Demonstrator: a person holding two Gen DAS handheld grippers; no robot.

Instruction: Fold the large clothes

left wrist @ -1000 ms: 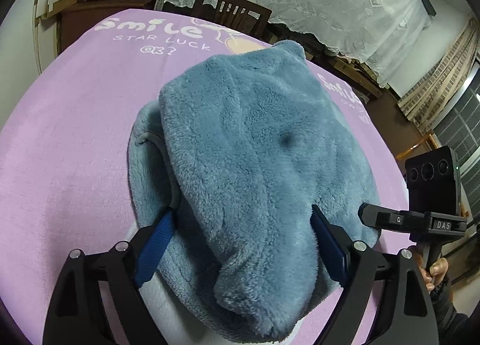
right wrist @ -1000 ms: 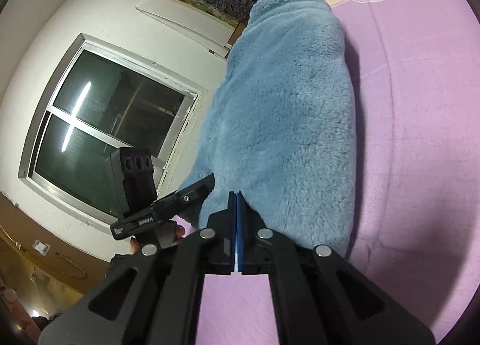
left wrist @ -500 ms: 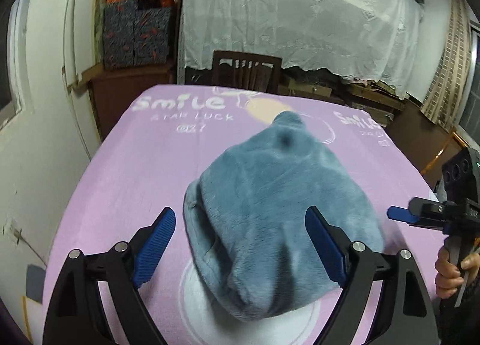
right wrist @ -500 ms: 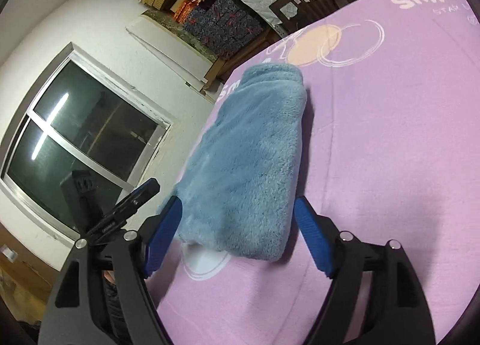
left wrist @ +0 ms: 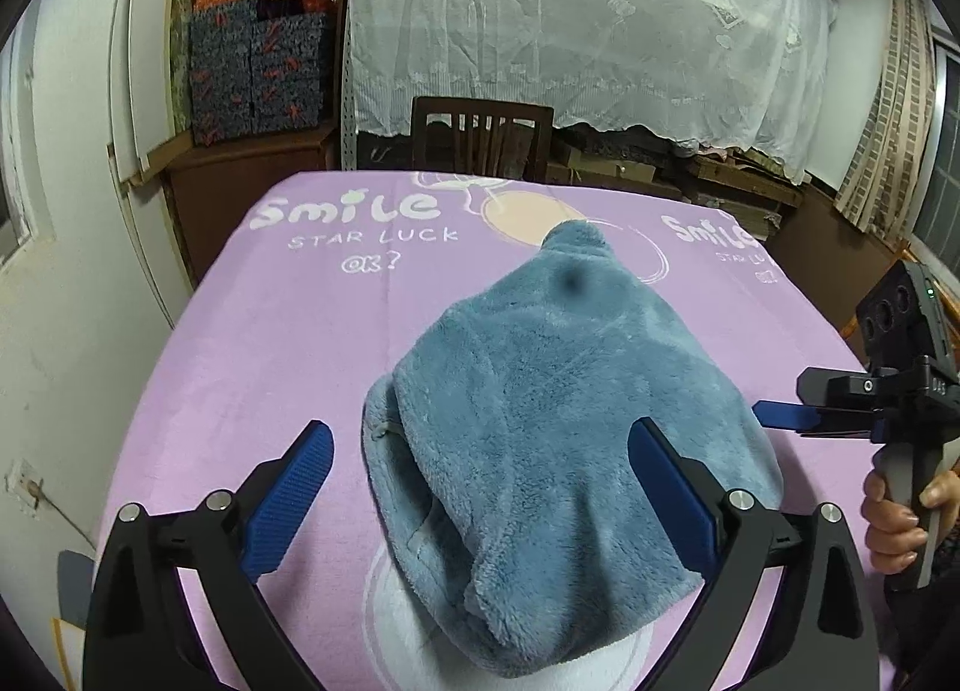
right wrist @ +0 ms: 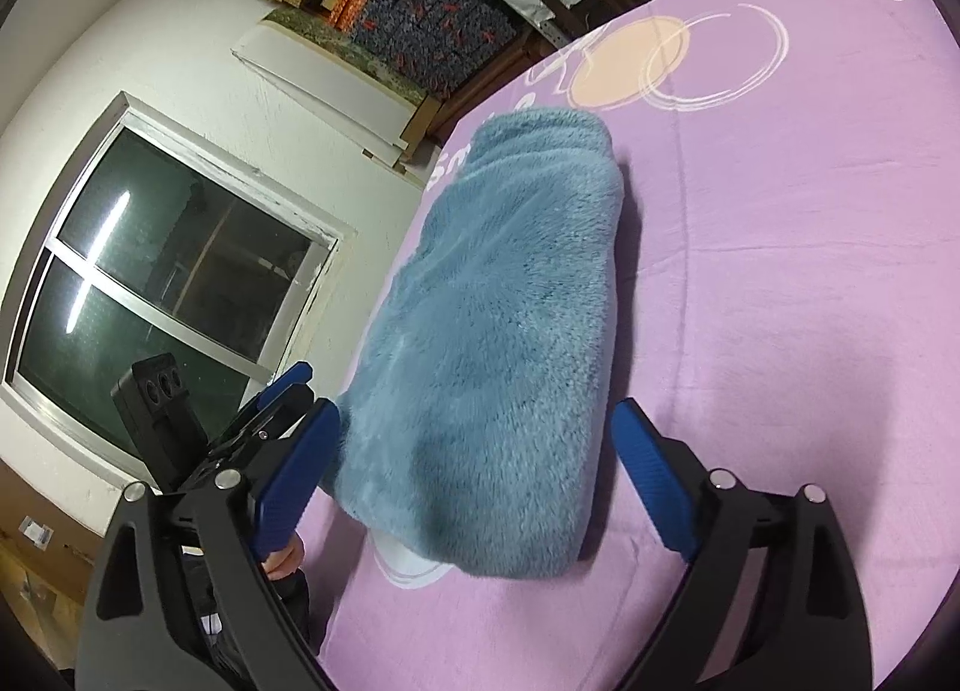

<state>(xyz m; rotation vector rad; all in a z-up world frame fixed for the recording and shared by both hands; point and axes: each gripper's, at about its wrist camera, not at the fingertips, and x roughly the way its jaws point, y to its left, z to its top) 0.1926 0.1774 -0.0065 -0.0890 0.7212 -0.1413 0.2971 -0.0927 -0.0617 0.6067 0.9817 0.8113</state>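
Note:
A fluffy blue fleece garment point(left wrist: 558, 427) lies folded into a thick bundle on the purple cover point(left wrist: 288, 343). My left gripper point(left wrist: 480, 502) hovers above the bundle's near end, open, its blue pads wide apart and touching nothing. In the right wrist view the same garment point(right wrist: 498, 343) stretches away from me, and my right gripper point(right wrist: 474, 475) is open with its pads either side of the near end, clear of the fleece. The right gripper point(left wrist: 780, 416) also shows at the right edge of the left wrist view, held by a hand point(left wrist: 894, 523).
The purple cover point(right wrist: 780, 271) carries white "Smile" lettering point(left wrist: 348, 211). A dark wooden chair point(left wrist: 480, 138) stands at the far edge, below a lace curtain point(left wrist: 570, 18). Patterned boxes point(left wrist: 258, 72) fill a shelf at back left. A window point(right wrist: 156, 283) is on the white wall.
Both grippers let go of the garment and pulled back and up. The right gripper went from shut to open. The bundle now rests free on the cover.

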